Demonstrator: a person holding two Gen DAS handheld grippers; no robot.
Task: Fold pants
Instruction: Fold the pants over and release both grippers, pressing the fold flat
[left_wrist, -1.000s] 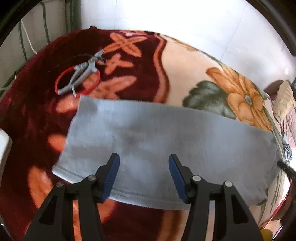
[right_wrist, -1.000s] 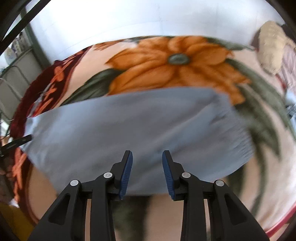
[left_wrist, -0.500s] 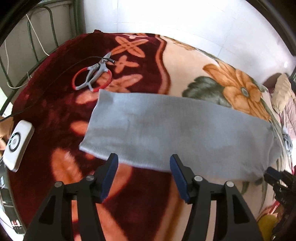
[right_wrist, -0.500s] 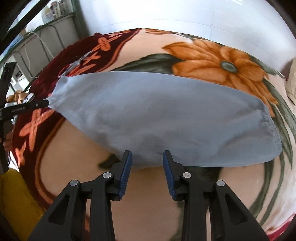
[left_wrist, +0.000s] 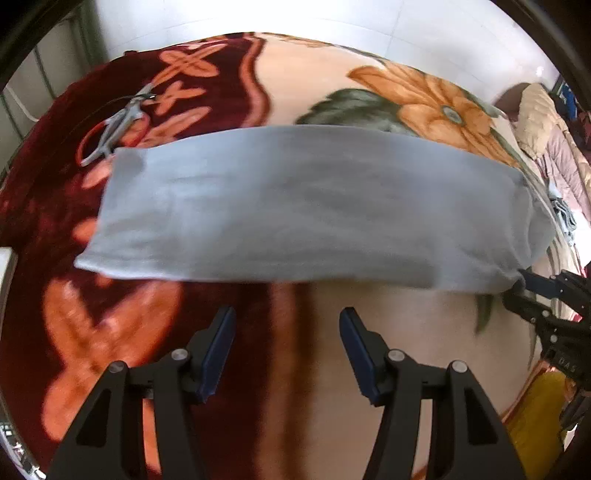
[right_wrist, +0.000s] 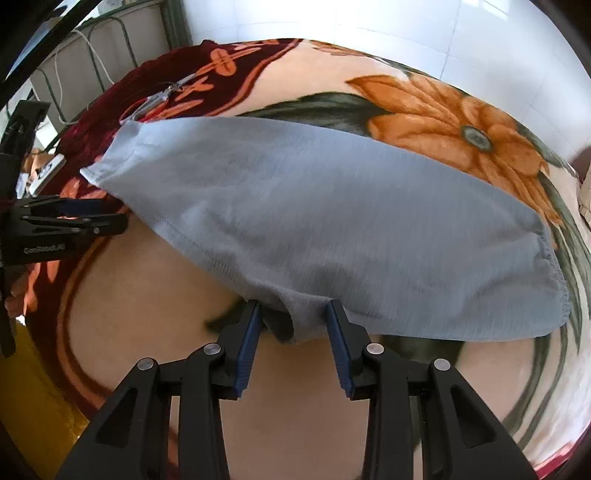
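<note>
A plush blanket (left_wrist: 303, 85) printed with a big orange flower, green leaves and a dark red border covers the bed. Across its middle lies the pair of light blue-grey knit pants (left_wrist: 303, 206), folded lengthwise into 1 long band; its narrow hem end rests on the dark red border and its gathered waistband end reaches toward the flower side.

The left gripper (left_wrist: 287, 350), black with blue pads, hovers over bare blanket just short of the pants' near edge, its 2 fingers spread wide with nothing between them. The right gripper (right_wrist: 293, 338) stands at the near edge by the crotch; a small flap of the fabric juts between its 2 fingers, which are partly apart and do not press on it.

A pair of grey-handled shears with a red loop (left_wrist: 110, 133) lies on the dark red border, just beside the hem's far corner.
</note>
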